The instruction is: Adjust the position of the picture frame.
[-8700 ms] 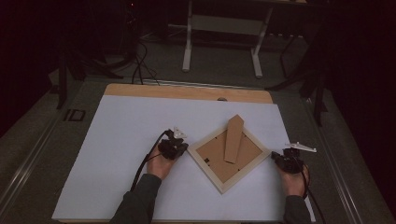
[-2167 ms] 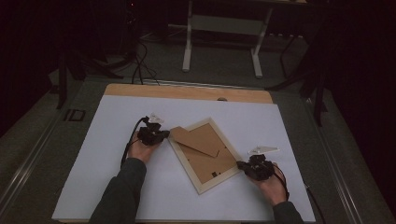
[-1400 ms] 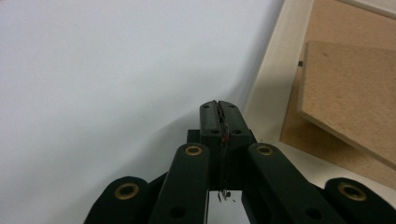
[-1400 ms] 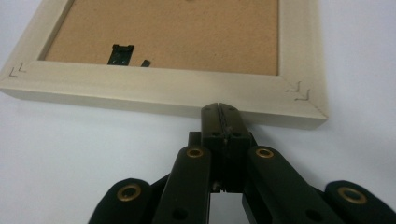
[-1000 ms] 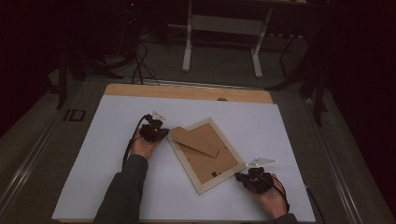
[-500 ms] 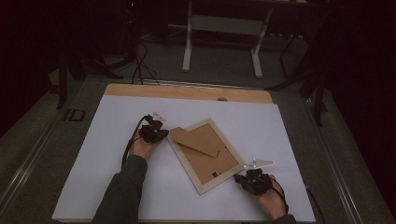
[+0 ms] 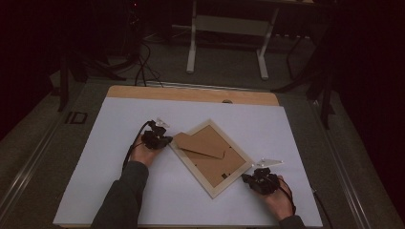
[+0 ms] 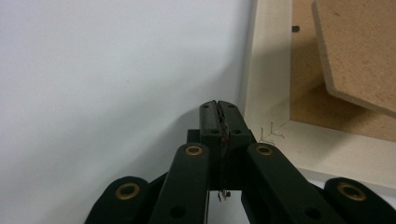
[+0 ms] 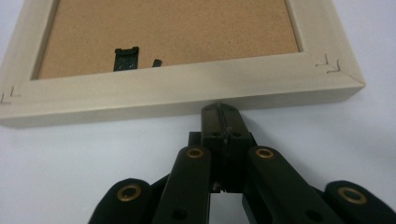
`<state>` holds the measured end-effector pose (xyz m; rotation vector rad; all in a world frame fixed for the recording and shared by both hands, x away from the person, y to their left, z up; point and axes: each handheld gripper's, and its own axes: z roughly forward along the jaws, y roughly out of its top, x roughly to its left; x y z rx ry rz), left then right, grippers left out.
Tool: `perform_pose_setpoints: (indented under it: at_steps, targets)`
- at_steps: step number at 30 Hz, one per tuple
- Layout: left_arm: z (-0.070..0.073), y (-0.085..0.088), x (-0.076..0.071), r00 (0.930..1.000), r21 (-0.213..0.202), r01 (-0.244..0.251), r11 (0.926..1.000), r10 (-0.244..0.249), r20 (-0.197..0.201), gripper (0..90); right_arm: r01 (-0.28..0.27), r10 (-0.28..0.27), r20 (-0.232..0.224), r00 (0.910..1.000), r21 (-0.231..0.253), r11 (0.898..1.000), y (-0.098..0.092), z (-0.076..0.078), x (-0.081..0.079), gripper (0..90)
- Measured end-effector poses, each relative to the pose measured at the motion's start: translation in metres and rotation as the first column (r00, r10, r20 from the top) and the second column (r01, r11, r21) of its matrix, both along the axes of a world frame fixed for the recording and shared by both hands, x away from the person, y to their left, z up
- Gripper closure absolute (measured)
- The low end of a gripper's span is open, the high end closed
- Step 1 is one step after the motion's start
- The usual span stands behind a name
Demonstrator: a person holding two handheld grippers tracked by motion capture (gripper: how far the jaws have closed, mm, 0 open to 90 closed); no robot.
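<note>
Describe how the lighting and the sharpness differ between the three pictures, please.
High view: dim, the room dark, the white table sheet grey, the picture frame small and soft. Left gripper view: bright; the shut left claw sharp, the frame's stand slightly soft with a shadow under it. Right gripper view: bright and even; the right claw casts a faint shadow.

A picture frame (image 7: 210, 158) is laid face down near the middle of the table (image 7: 305, 143), turned cornerwise. The left gripper (image 7: 157, 139) is placed at its left corner, the right gripper (image 7: 258, 180) beside its right edge.
</note>
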<state>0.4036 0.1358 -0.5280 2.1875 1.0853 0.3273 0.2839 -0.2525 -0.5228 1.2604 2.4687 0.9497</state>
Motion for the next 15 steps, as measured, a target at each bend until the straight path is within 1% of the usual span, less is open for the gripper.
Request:
perform_pose_setpoints:
  at_steps: [1,4,7,10,14,15]
  targets:
    - [0.000,-0.001,0.000,1.0000,0.001,0.006,1.0000,-0.006,0.002,90.0,0.008,-0.008,-0.003,1.0000,0.002,1.000,0.000,0.000,0.003,89.9]
    - [-0.001,-0.002,0.002,1.0000,-0.008,0.002,1.0000,-0.002,0.003,90.0,0.011,-0.011,-0.002,0.9999,0.004,1.000,-0.001,0.000,0.006,89.9]
    - [-0.001,-0.003,0.002,1.0000,-0.007,0.001,1.0000,-0.001,0.001,90.0,0.014,-0.014,-0.004,0.9999,0.000,1.000,-0.001,0.000,0.008,89.9]
    - [0.000,-0.002,0.001,1.0000,-0.003,0.001,1.0000,-0.001,-0.002,90.0,0.021,-0.021,-0.003,0.9998,0.007,1.000,-0.001,0.000,0.011,89.9]
    - [-0.001,-0.001,0.000,1.0000,-0.012,-0.005,0.9999,0.005,-0.006,90.0,0.029,-0.029,-0.007,0.9996,0.007,1.000,0.003,0.000,0.014,89.9]
    - [-0.001,0.000,0.000,0.9999,-0.021,-0.007,0.9998,0.007,-0.008,90.0,0.033,-0.032,-0.007,0.9994,0.006,0.999,0.004,0.000,0.015,89.9]
